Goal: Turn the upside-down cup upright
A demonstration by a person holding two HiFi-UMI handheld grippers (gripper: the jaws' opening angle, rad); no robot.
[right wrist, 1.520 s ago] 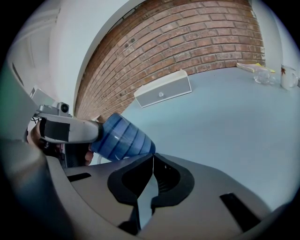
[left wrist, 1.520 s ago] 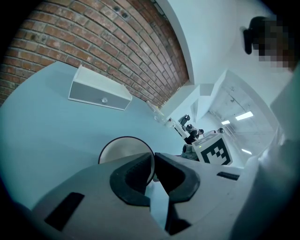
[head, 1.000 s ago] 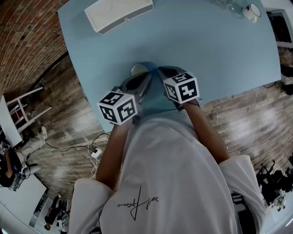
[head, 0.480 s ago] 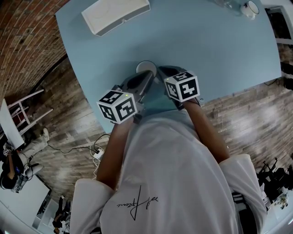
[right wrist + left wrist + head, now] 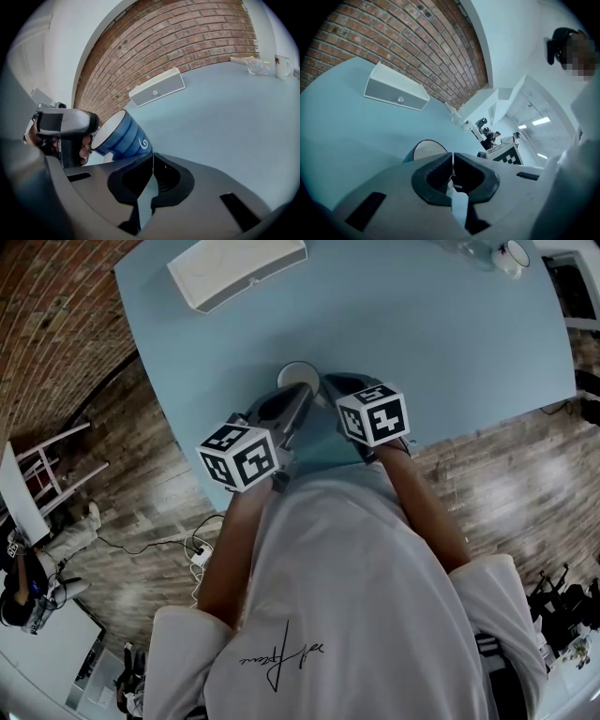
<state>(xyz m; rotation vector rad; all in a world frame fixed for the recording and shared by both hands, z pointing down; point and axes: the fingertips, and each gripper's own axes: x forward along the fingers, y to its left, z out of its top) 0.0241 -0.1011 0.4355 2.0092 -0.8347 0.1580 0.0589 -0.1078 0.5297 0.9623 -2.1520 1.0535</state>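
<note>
Tilted cup (image 5: 123, 136), mouth up-left, pinched by left tool (image 5: 453, 159); right tool (image 5: 153, 157) closed, empty

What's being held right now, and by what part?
Probably the blue cup: left gripper is shut on something pale, likely its handle, not clearly shown. Right gripper shut, empty.

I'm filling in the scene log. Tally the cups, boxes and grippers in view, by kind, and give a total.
Cups: 2, the blue cup and the white mug
Boxes: 1, the white box
Grippers: 2, the left gripper and the right gripper
Total: 5
</note>
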